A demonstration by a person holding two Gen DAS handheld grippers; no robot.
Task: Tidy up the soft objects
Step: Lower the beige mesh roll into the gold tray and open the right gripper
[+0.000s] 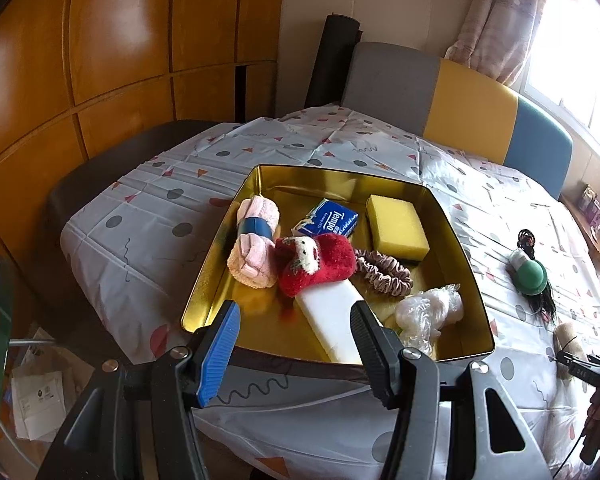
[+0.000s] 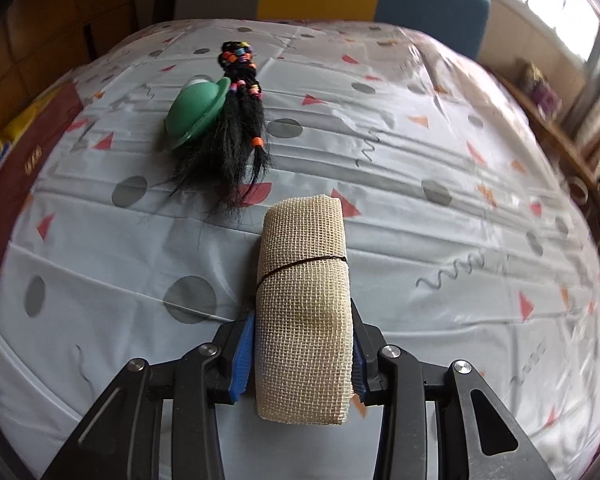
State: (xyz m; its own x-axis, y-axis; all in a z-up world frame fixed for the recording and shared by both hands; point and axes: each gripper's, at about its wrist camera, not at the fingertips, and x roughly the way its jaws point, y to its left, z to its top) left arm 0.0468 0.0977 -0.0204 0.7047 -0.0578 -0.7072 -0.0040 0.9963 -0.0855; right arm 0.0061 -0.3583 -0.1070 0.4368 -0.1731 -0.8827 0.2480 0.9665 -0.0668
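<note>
Looks like a home, prob. a dining/living room: table centre frame w/ a plastic patterned tablecloth (image 1: 148,216), and a grey-yellow-blue upholstered bench back (image 1: 456,100) behind it. Glossy wooden cabinet panels (image 1: 100,60) fill the upper left, w/ a floral curtain (image 1: 496,12) by a bright window (image 1: 580,40) upper right. Papers (image 1: 40,404) lie on the floor, lower left.

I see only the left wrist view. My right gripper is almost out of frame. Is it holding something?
Observer: Yes, the right gripper is shut on a beige gauze roll.
Operator: Is anything on the roll?
Observer: A thin dark band goes around it.
Operator: What lies ahead of it?
Observer: A green hat with black hair, on the tablecloth. Colored beads are in the braids.
</note>
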